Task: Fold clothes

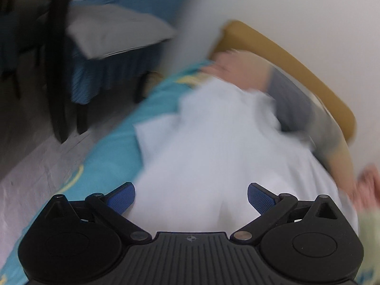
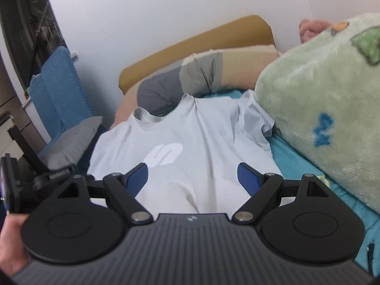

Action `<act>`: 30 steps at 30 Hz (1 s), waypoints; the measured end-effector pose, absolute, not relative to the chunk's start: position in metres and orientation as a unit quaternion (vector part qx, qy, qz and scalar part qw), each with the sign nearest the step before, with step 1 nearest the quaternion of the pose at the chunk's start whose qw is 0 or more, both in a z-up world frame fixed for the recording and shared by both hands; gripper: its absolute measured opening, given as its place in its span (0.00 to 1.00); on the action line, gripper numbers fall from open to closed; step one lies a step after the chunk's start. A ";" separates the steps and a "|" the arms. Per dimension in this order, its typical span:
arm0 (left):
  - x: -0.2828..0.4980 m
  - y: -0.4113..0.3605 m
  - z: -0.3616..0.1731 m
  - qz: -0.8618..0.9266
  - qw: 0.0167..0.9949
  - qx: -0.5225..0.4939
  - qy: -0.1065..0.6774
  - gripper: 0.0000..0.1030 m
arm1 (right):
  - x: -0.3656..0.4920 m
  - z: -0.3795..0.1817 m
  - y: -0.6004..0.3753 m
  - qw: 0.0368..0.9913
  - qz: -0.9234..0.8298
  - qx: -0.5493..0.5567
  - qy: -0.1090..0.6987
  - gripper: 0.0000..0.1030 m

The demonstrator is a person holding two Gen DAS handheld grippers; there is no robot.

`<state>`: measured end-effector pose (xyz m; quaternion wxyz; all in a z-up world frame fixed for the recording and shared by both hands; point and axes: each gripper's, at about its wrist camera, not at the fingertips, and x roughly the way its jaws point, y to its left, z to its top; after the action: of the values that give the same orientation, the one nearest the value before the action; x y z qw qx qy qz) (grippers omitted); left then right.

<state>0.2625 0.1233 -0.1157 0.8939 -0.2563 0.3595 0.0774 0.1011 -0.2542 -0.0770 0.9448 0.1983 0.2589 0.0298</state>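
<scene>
A pale grey-white T-shirt (image 2: 190, 142) with a white logo (image 2: 163, 154) lies spread face up on the teal bed sheet (image 2: 285, 152), collar (image 2: 147, 118) toward the headboard. My right gripper (image 2: 192, 178) is open and empty just above the shirt's lower part. In the blurred left wrist view the same shirt (image 1: 213, 147) lies rumpled ahead of my left gripper (image 1: 191, 198), which is open and empty over the shirt's near edge. The left gripper's body (image 2: 14, 187) shows at the left edge of the right wrist view.
A striped grey and tan pillow (image 2: 204, 76) lies against the mustard headboard (image 2: 190, 40). A green plush blanket (image 2: 327, 95) is heaped on the bed's right. A chair with a blue cover and grey cushion (image 1: 114, 30) stands left of the bed, beside dark table legs (image 1: 57, 71).
</scene>
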 end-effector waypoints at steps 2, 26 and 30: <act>0.283 0.142 -0.127 0.091 0.887 -0.283 0.354 0.97 | 0.113 -0.085 -0.254 0.943 0.025 0.198 0.264 0.81; 0.343 -0.005 -0.111 0.048 0.944 0.214 0.247 0.05 | 0.146 -0.104 -0.281 0.918 -0.008 0.295 0.263 0.81; 0.315 -0.080 -0.130 -0.060 0.931 0.260 0.249 0.05 | 0.138 -0.099 -0.304 0.913 -0.033 0.325 0.246 0.81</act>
<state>0.3152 -0.0799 -0.1295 0.9310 0.2600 0.2489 -0.0604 0.1382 -0.3038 -0.0992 0.9128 0.3248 0.2455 -0.0329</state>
